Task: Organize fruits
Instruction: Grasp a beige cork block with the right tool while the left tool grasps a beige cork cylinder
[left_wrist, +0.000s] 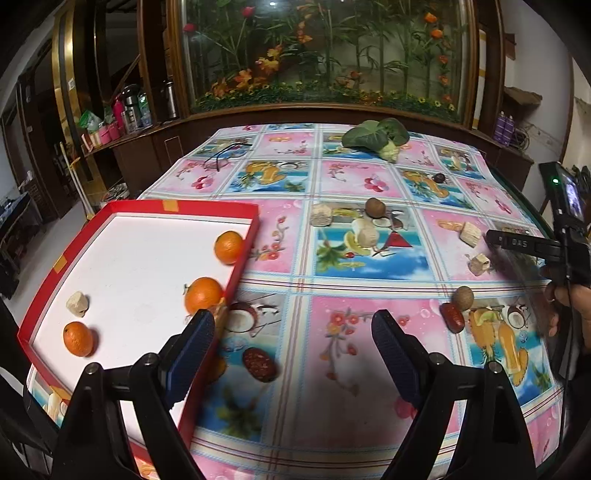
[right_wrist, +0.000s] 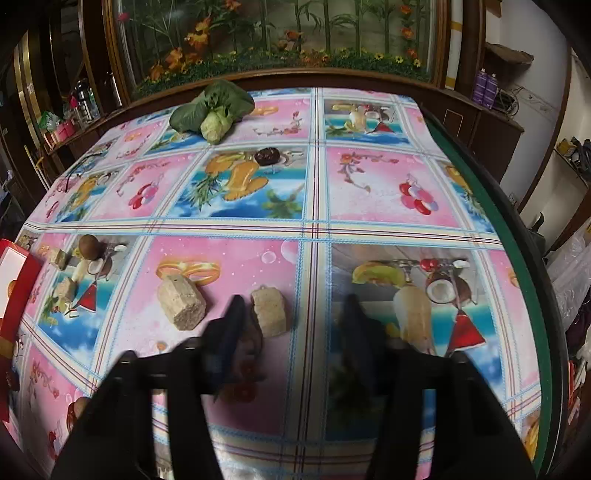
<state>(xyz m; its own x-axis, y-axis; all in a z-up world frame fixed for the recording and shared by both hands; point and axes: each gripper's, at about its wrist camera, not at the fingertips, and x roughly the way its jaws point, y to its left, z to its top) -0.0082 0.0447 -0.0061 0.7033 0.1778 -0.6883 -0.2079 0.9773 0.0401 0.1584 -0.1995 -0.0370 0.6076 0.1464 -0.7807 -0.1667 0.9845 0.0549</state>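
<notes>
Left wrist view shows the left gripper (left_wrist: 293, 334) with its jaws spread wide and nothing between them, hovering over the bench (left_wrist: 332, 332) with its flower-and-fruit patterned cloth, just beside the right wall of the shallow red cardboard tray with a white floor (left_wrist: 140, 295). Three round orange tangerines already sit inside: one near the far right corner (left_wrist: 229, 246), one against the right wall (left_wrist: 203, 294), one at the near left (left_wrist: 77, 338), with a pale beige cut chunk (left_wrist: 77, 303) between the last two.

Loose on the cloth lie a dark red wrinkled date (left_wrist: 259, 364) close to the left fingers, another red date (left_wrist: 453, 317) touching a round brown longan-like fruit (left_wrist: 463, 297), a second brown round fruit (left_wrist: 375, 207) farther off, and more beige chunks.

Right wrist view, blurred, shows the right gripper (right_wrist: 293, 310) also open and empty, its left finger just beside a beige porous block (right_wrist: 269, 311); a second beige block (right_wrist: 181, 302) lies to the left.

Judging by looks, the dates are light, soft and slightly tacky, best pinched across the short middle with mild pressure. The brown fruits are thin-shelled and will likely roll, so close squarely across the widest part. The blocks seem stiff, crumbly and rough; flat opposite faces offer the surest hold.
</notes>
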